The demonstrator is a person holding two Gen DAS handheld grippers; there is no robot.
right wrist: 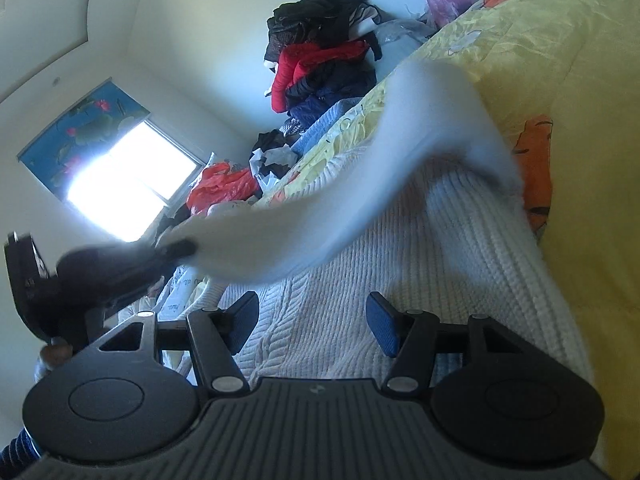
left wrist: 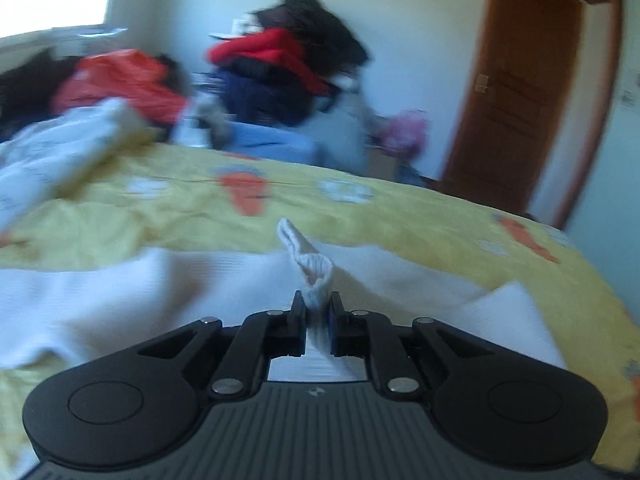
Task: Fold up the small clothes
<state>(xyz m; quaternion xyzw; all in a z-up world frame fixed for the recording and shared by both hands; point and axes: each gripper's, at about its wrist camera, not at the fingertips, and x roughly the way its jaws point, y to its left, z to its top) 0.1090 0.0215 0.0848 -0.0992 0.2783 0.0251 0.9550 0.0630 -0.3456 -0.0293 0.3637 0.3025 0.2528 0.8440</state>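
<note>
Yellow bedding with orange carrot prints covers the bed (left wrist: 420, 216), and most of what lies beyond it is smeared by motion in the left wrist view: a heap of dark and red clothes (left wrist: 288, 68) against the far wall, a red plastic bag (left wrist: 120, 80) near the window, a brown door (left wrist: 516, 92) at the right. The right wrist view shows the same heap sharper, though tilted.

A white ribbed knit garment (right wrist: 320, 320) lies spread on the bed in front of both tools. One edge of it is bunched into a narrow fold that stands up between the fingers of the left gripper (left wrist: 317, 312), which are clenched tight on that fold. Seen from the right wrist, the lifted part sweeps across as a pale blur, its outline impossible to trace, ending at the dark, blurred left tool.

The right gripper (right wrist: 312, 320) hangs over the flat part of the knit with its blue-padded fingers (right wrist: 382, 328) released and spread apart, nothing between them.
</note>
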